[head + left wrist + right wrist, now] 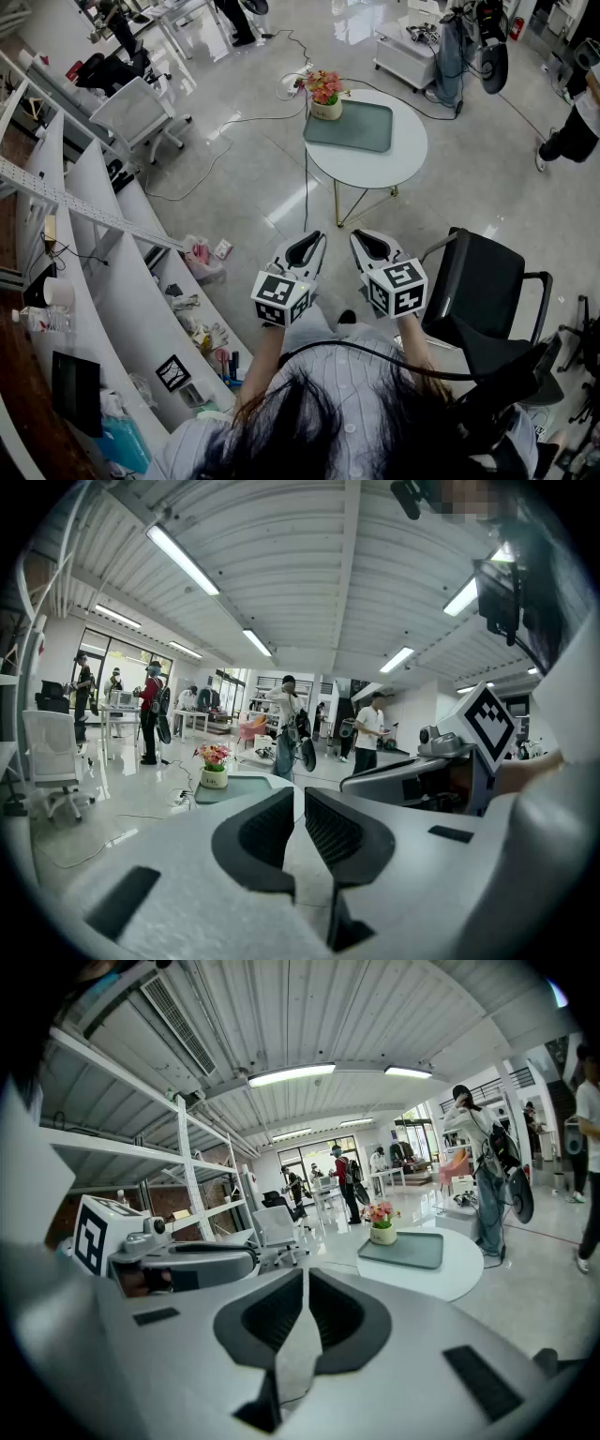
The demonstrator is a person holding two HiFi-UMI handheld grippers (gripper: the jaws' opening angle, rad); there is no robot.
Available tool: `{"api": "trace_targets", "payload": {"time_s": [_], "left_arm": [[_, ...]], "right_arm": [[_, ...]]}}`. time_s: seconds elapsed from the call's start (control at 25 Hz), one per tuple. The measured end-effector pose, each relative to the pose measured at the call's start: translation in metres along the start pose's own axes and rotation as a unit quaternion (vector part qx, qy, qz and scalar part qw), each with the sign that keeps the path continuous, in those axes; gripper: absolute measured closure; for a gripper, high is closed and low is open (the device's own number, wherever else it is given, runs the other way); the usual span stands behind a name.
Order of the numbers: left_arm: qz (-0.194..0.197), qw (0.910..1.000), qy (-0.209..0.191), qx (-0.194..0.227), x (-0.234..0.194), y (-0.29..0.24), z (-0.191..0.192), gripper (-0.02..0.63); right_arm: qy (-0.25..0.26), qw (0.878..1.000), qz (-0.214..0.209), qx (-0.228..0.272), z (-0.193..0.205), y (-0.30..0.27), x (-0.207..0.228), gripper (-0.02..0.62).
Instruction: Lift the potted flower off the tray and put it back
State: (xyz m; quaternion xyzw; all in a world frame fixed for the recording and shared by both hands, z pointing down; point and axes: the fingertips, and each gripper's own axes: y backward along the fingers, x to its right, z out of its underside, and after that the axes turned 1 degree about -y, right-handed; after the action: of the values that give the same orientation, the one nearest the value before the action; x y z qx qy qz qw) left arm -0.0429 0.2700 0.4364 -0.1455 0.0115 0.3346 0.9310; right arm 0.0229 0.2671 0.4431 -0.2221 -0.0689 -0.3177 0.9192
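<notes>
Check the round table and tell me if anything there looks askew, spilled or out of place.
Nothing stands out. The potted flower stands upright at one corner of the tray, which lies flat on the round table; nothing has spilled. Only loose cables trail across the floor beside it.

Pale polished floor [253,178]: high gloss, mirroring the lights. Round white table [412,150]: smooth satin top; thin legs [337,204] of gold-toned metal. Grey-green rectangular tray [361,129]: smooth, matt, plastic by appearance. Cream flower pot [326,111]: smooth, slight sheen. Left gripper [298,794] and right gripper [305,1274]: white matt plastic shells, finely grained; black pads [337,832] ribbed. Black chair [483,281]: matt seat, smooth tubular frame.
</notes>
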Motion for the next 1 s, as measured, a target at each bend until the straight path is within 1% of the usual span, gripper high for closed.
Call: {"api": "trace_targets", "payload": {"time_s": [0.2, 0.52, 0.8, 1.0], "left_arm": [[-0.003, 0.9999, -0.008, -0.006, 0.005, -0.004, 0.002, 0.575], [-0.007, 0.9998, -0.010, -0.013, 0.003, -0.008, 0.003, 0.575], [-0.010, 0.9998, -0.005, -0.017, -0.007, -0.018, 0.002, 0.575], [-0.002, 0.9997, -0.006, -0.024, -0.017, -0.035, 0.001, 0.575]], "right_arm": [[0.013, 1.000, -0.001, 0.002, 0.000, 0.004, 0.006, 0.552], [0.008, 1.000, -0.007, 0.011, -0.002, 0.002, 0.008, 0.552], [0.014, 1.000, -0.016, 0.011, -0.007, -0.011, 0.014, 0.552], [0.015, 1.000, -0.015, 0.006, -0.013, -0.028, 0.026, 0.552]]}}
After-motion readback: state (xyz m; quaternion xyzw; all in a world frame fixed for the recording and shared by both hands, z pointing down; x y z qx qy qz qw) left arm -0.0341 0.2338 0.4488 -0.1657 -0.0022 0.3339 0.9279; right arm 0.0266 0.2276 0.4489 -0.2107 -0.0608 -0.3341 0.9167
